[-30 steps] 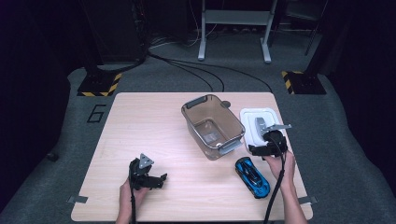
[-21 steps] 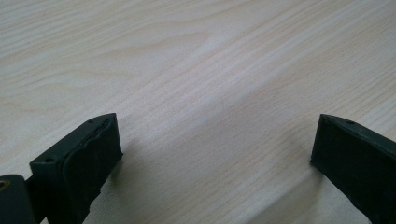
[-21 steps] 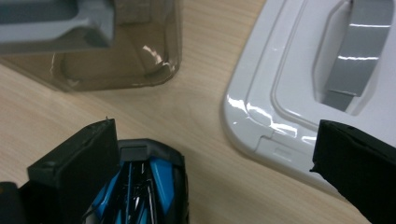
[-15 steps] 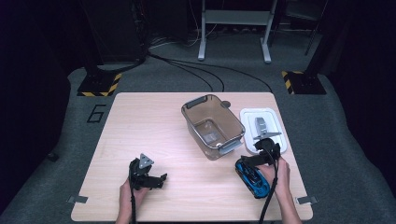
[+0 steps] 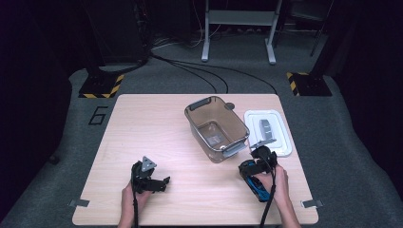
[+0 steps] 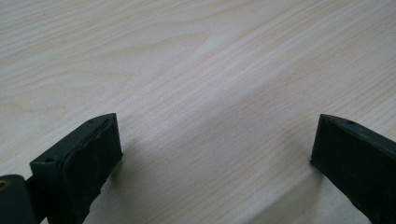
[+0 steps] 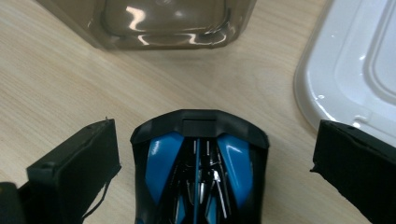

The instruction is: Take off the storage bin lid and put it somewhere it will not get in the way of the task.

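Between the wide-spread jaws of the right gripper point(image 7: 215, 172) lies the blue and black toy car point(image 7: 198, 170), flat on the wooden table point(image 7: 60, 84) with a gap to each jaw, so nothing grips it. Just ahead of that gripper stands the clear brown bin point(image 7: 154, 23), and ahead to its right lies the white lid point(image 7: 345, 74). The left gripper point(image 6: 212, 161), well apart, is wide open over bare wood.
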`<state>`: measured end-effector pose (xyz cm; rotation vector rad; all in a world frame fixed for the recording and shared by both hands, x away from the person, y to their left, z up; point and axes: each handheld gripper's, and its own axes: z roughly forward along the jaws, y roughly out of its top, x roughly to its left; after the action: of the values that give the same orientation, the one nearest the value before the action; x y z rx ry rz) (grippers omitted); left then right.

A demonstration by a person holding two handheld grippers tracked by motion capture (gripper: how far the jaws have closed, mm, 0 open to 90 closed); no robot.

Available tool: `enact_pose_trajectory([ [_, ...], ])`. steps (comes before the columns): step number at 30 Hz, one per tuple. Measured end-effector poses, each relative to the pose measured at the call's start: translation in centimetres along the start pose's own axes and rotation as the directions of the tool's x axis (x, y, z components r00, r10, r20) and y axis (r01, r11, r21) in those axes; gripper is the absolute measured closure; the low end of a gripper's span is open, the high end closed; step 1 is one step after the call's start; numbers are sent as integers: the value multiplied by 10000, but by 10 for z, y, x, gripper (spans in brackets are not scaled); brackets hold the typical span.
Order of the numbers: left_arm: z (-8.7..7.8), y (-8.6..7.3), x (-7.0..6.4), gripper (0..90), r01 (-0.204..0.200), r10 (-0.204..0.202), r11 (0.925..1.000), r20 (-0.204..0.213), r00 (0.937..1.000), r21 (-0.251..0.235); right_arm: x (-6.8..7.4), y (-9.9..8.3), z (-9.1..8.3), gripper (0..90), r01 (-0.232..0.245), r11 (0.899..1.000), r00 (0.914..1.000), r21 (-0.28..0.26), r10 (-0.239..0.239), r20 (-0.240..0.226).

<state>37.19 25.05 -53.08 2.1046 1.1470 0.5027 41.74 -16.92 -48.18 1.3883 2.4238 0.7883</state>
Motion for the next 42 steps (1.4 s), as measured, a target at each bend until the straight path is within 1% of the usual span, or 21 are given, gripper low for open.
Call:
enact_pose_trajectory([
  [4,0,0,0,16,3,-3,10000,-3,10000,-4,6,0,7,0,-2,9993,10000,366,1,35],
  [7,0,0,0,16,8,-8,10000,-4,10000,-10,8,0,11,3,-78,9991,10000,408,75,61],
  [13,0,0,0,16,7,-7,10000,-6,10000,-7,9,-1,15,0,-60,9983,10000,584,62,-31],
  [15,0,0,0,16,-1,1,10000,2,10000,-3,10,-1,16,0,-131,9980,9999,618,133,-31],
  [17,0,0,0,16,8,-8,10000,-7,10000,-9,10,-1,16,37,-166,9984,9999,544,167,-9],
  [18,0,0,0,15,8,-8,10000,-7,10000,-9,10,-1,16,37,-166,9984,9999,544,167,-9],
  [19,0,0,0,15,-1,1,10000,1,10000,-7,10,-1,15,72,-96,9987,10000,503,95,16],
  [20,0,0,0,15,8,-8,10000,-5,10000,-11,11,-1,14,117,-226,9987,9997,465,222,102],
  [21,0,0,0,16,8,-8,10000,-5,10000,-11,11,-1,14,117,-226,9987,9997,465,222,102],
  [22,0,0,0,16,0,0,10000,1,10000,-4,11,-1,14,145,-188,9988,9997,445,180,176],
  [24,0,0,0,15,-1,1,10000,3,10000,-4,11,-1,14,157,-183,9986,9996,501,173,210],
  [25,0,0,0,15,-6,6,10000,4,10000,-3,10,-1,14,193,-187,9982,9997,561,177,189],
  [26,0,0,0,16,-6,6,10000,4,10000,-3,10,-1,15,202,-140,9980,9996,621,125,249],
  [27,0,0,0,16,-7,7,10000,0,10000,-2,10,-1,15,202,-140,9980,9996,621,125,249],
  [28,0,0,0,15,-52,52,10000,-15,10000,6,11,-1,15,224,-207,9978,9996,624,193,217],
  [30,0,0,0,16,-20,20,10000,-2,10000,-6,11,-1,15,227,-196,9977,9997,650,184,181],
  [36,0,0,0,16,-51,51,10000,-15,10000,4,12,0,14,235,-174,9975,9994,686,154,301],
  [37,0,0,0,15,16,-16,10000,-12,10000,14,12,0,13,236,-163,9975,9995,691,143,291],
  [38,0,0,0,15,4,-4,10000,29,10000,15,11,0,12,236,-193,9976,9993,659,171,342],
  [40,0,0,0,16,-8,8,10000,1,10000,-3,12,1,9,236,-266,9980,9992,579,249,304],
  [42,0,0,0,15,-9,9,10000,4,10000,1,10,1,7,237,-175,9983,9995,562,159,288],
])
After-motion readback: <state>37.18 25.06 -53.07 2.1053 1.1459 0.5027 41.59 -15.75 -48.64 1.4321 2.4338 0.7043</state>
